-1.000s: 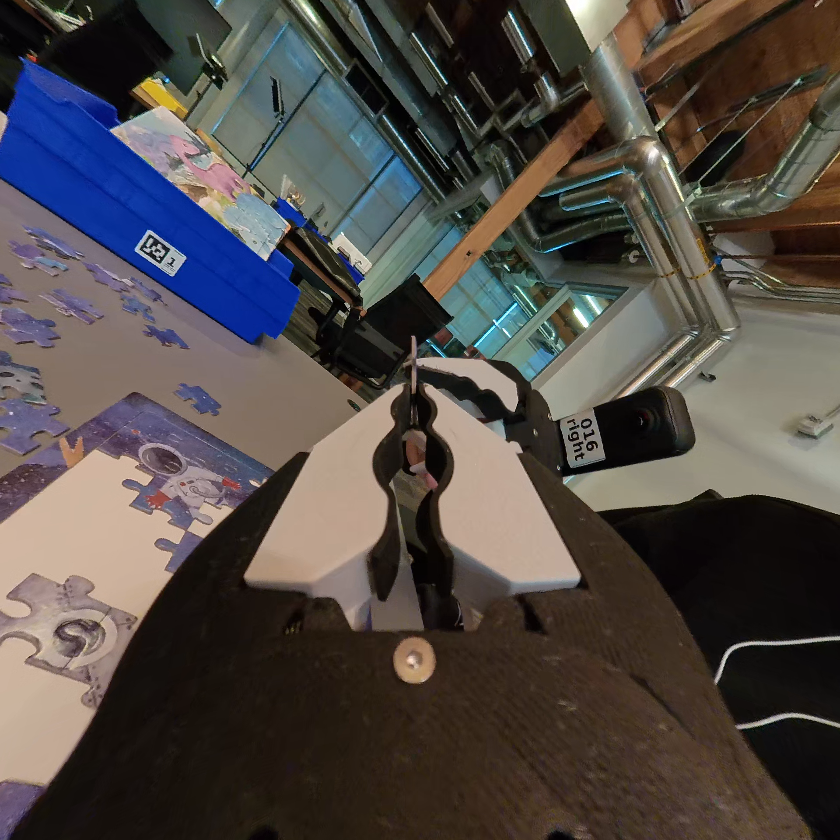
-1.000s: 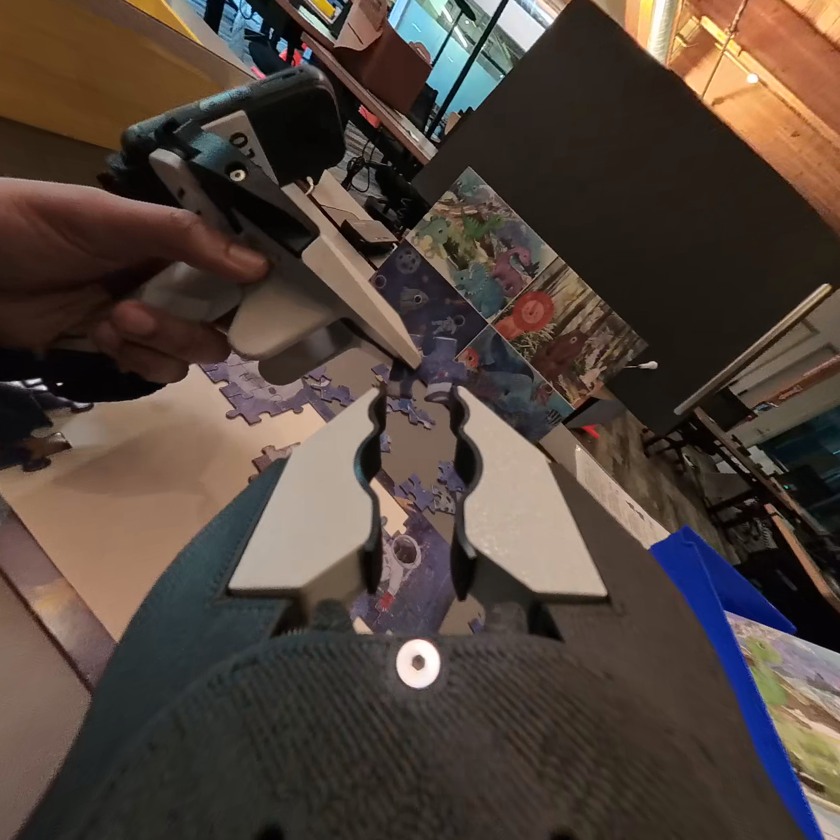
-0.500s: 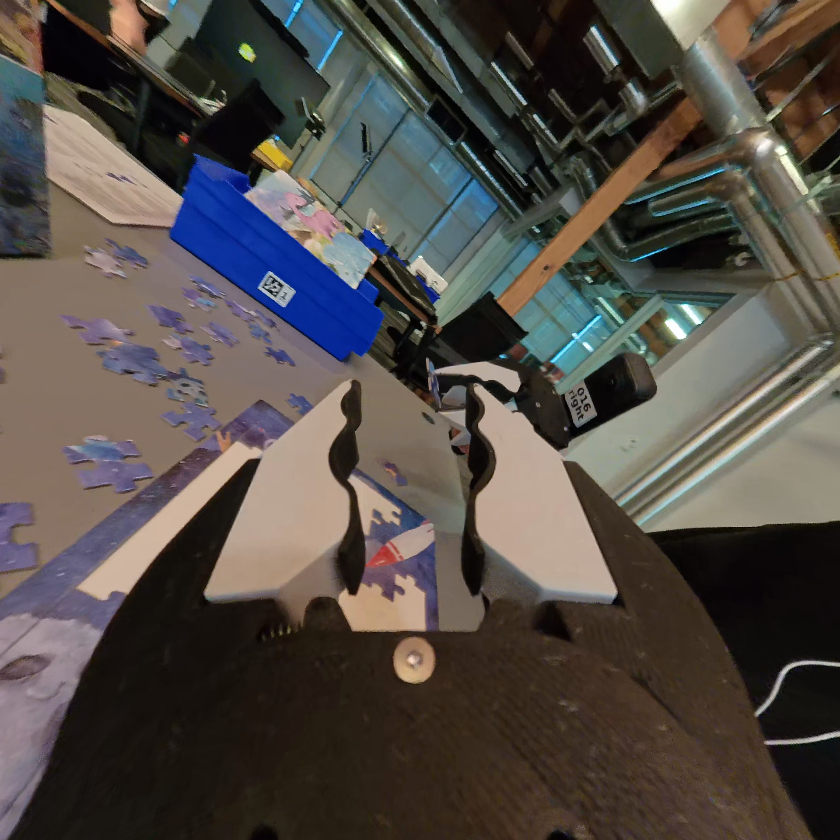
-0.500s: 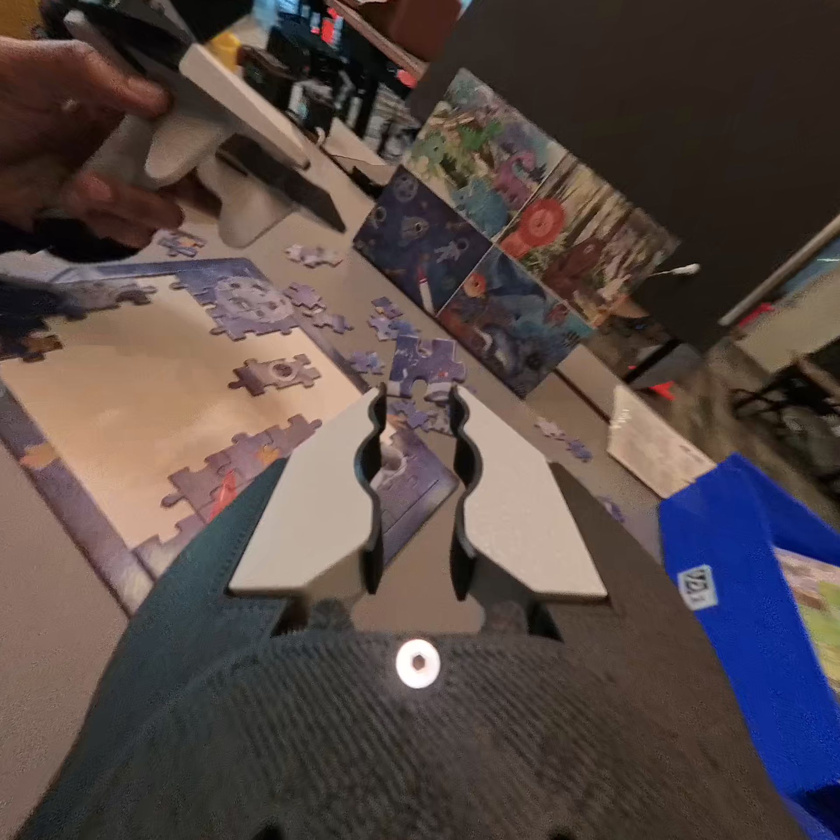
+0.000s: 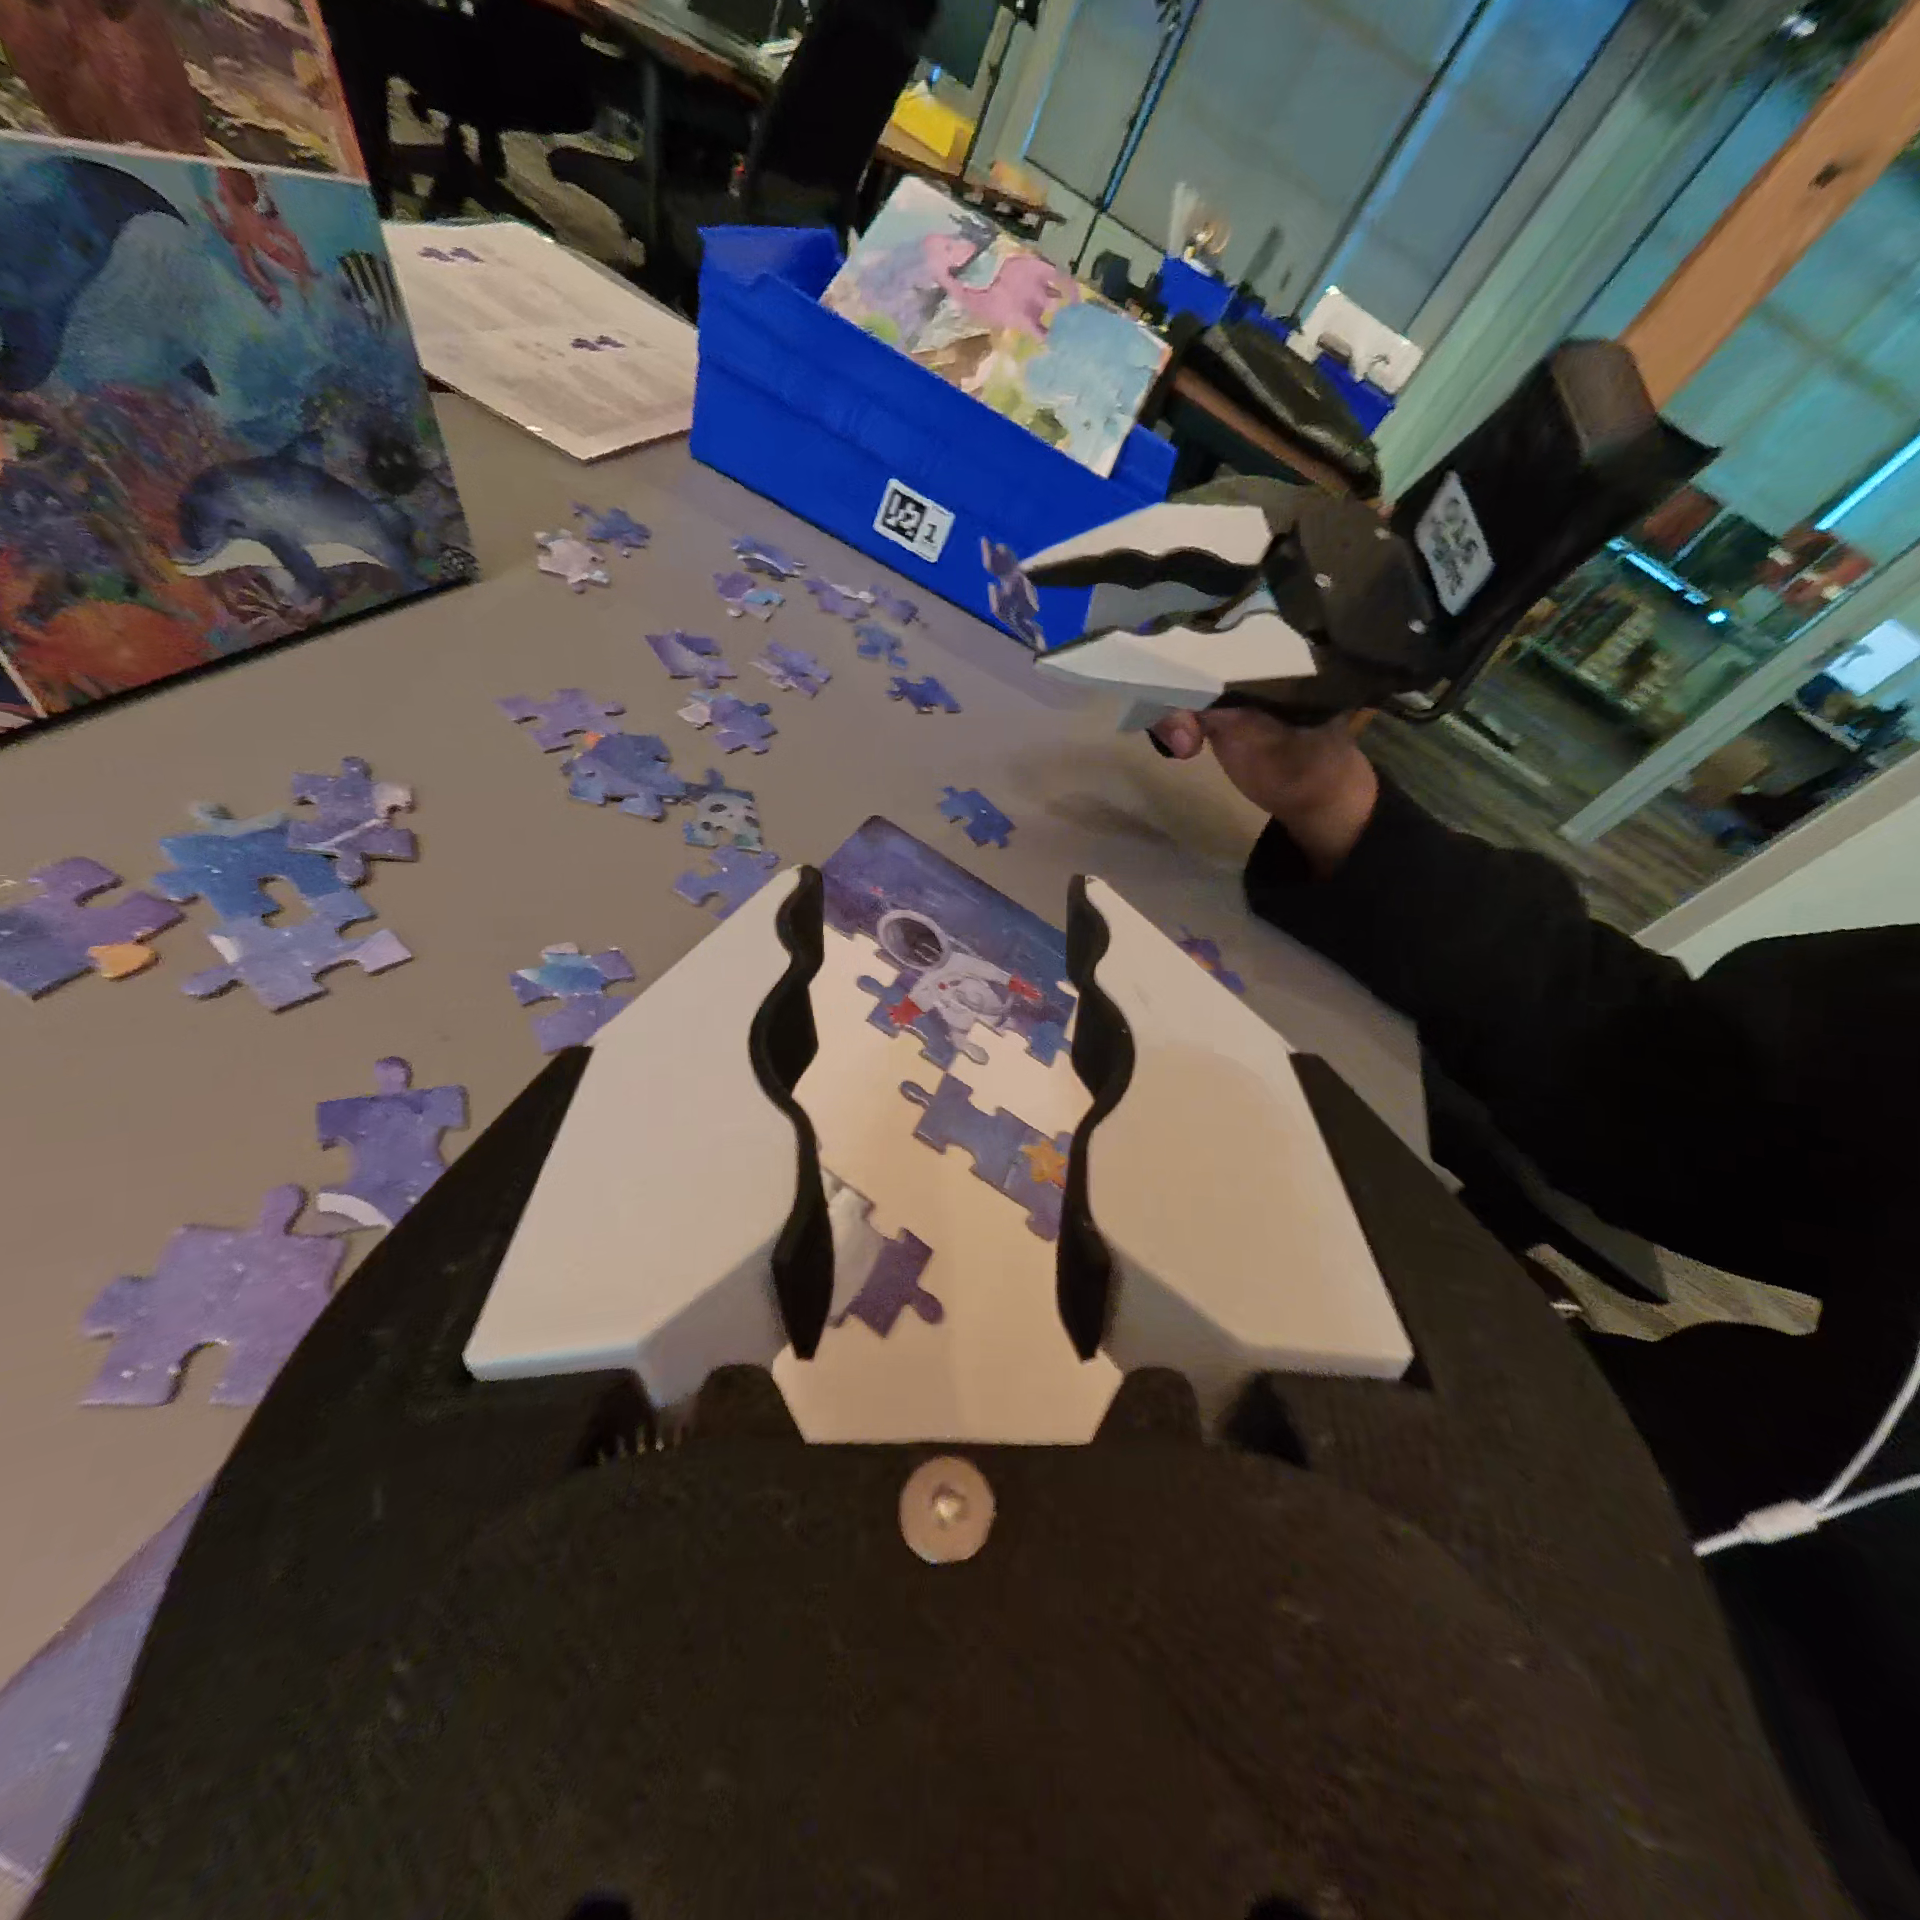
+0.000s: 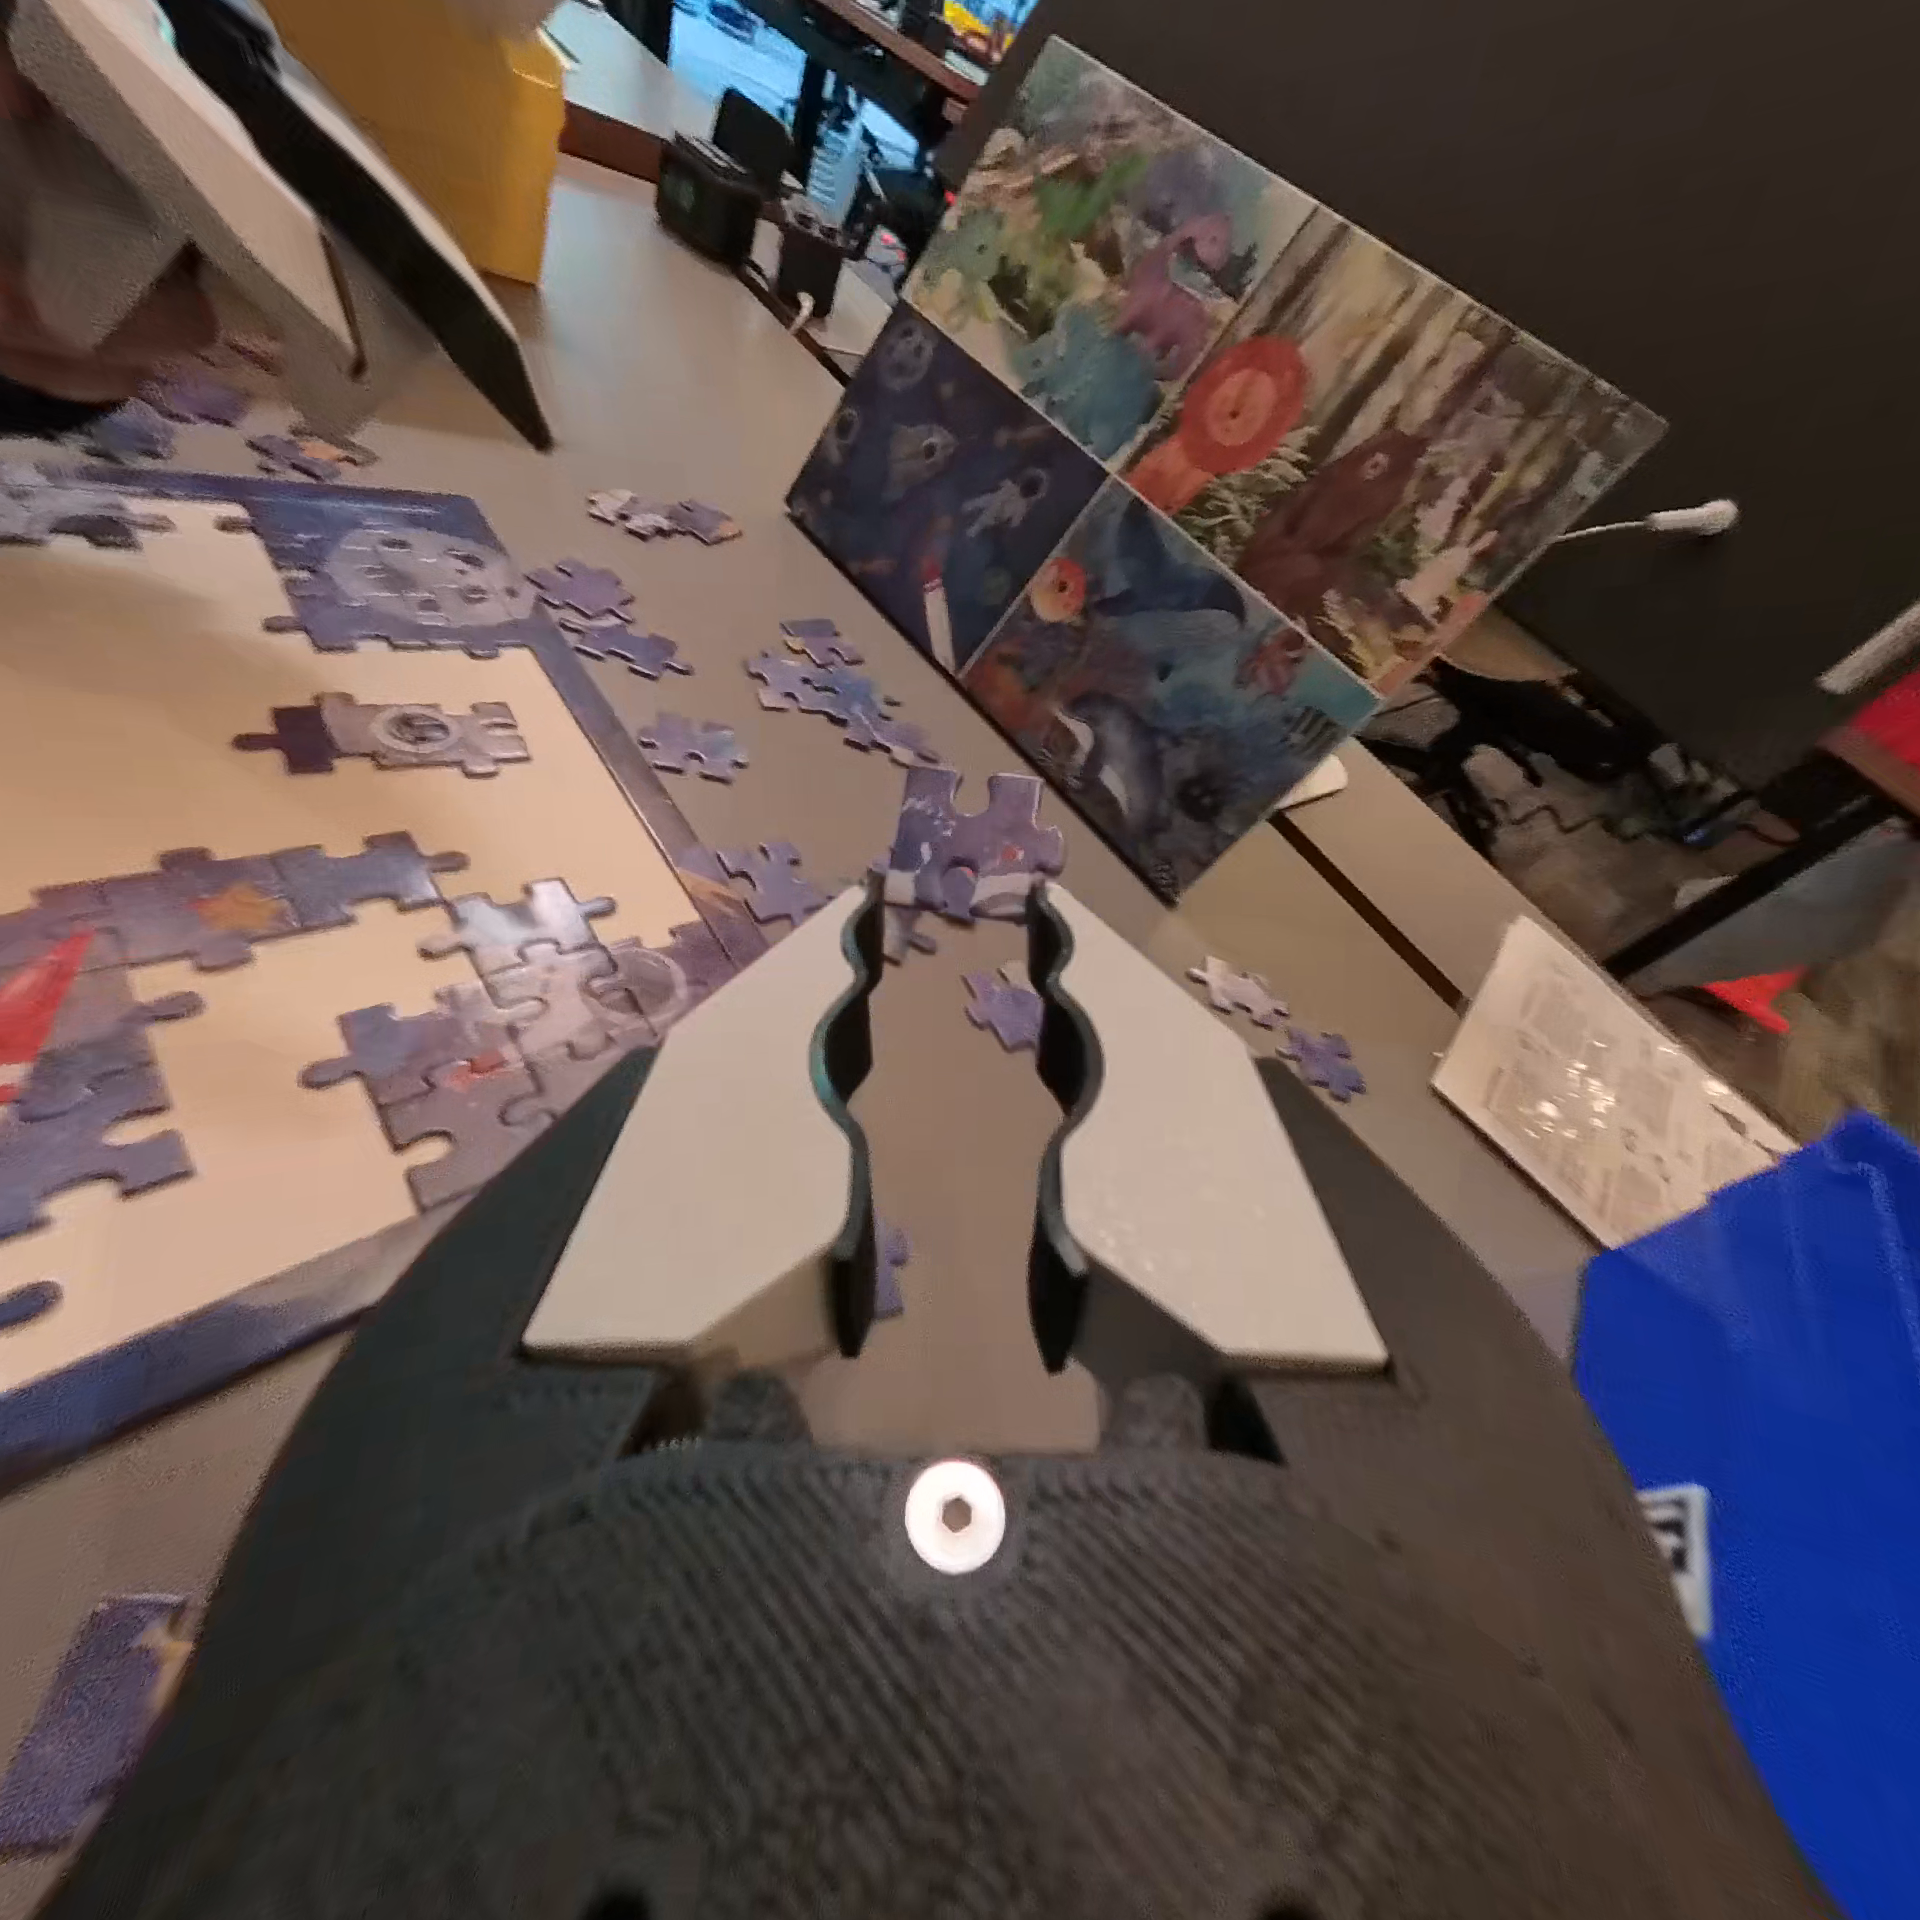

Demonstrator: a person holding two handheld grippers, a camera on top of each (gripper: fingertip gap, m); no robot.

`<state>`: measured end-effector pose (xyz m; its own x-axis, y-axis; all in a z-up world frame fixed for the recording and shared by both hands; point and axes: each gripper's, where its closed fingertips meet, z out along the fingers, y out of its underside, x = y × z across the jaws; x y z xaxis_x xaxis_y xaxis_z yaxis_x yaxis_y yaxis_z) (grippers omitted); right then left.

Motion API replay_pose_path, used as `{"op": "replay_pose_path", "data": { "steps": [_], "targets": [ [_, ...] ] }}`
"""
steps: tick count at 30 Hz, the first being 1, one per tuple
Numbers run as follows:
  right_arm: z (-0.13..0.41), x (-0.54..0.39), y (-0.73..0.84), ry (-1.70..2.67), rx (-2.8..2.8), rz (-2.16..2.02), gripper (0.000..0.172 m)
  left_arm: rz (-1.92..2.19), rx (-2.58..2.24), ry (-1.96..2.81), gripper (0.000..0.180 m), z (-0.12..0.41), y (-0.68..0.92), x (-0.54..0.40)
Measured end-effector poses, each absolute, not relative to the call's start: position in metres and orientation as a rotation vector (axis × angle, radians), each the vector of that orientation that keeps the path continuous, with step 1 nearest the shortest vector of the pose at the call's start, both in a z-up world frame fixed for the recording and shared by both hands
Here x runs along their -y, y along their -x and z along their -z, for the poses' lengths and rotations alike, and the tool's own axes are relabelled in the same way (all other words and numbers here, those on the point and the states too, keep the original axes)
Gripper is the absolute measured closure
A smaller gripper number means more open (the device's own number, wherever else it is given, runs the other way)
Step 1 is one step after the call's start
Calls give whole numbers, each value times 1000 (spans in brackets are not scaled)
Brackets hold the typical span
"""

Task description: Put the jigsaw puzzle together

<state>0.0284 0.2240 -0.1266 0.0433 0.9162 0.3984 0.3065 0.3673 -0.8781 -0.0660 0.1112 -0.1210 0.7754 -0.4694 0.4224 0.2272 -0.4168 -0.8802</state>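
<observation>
- The left gripper [image 5: 940,894] hangs over the puzzle board [image 5: 873,1101] with its fingers [image 5: 665,1122] wide apart and nothing between them; the astronaut picture [image 5: 940,977], already joined in the board's corner, lies just under the tips.
- The right gripper [image 6: 956,904] holds a purple puzzle piece [image 6: 977,836] by its lower edge at the very fingertips, so the piece stands upright and its knobs stay free.
- This piece is in the air above the grey desk [image 6: 665,416], just beside the board's corner.
- Loose pieces [image 5: 623,769] are spread flat over the desk, picture side up, probably so they are easy to sort.
- The picture box [image 6: 1174,540] stands tilted behind them, probably as a reference.
- A blue bin [image 5: 883,436] is farther back.
</observation>
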Motion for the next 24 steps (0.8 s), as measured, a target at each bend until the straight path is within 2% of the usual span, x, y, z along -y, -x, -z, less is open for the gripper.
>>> {"op": "replay_pose_path", "data": {
  "steps": [4,12,24],
  "targets": [
    [141,-227,-39,1121,1476,-569,146,787,-137,1882,135,120,75,-133],
    [136,-210,-30,1144,1465,-737,146,692,-320,1940,135,119,46,-173],
    [143,-193,-27,1078,1549,-741,146,532,-531,1885,149,135,15,-159]
  ]
}}
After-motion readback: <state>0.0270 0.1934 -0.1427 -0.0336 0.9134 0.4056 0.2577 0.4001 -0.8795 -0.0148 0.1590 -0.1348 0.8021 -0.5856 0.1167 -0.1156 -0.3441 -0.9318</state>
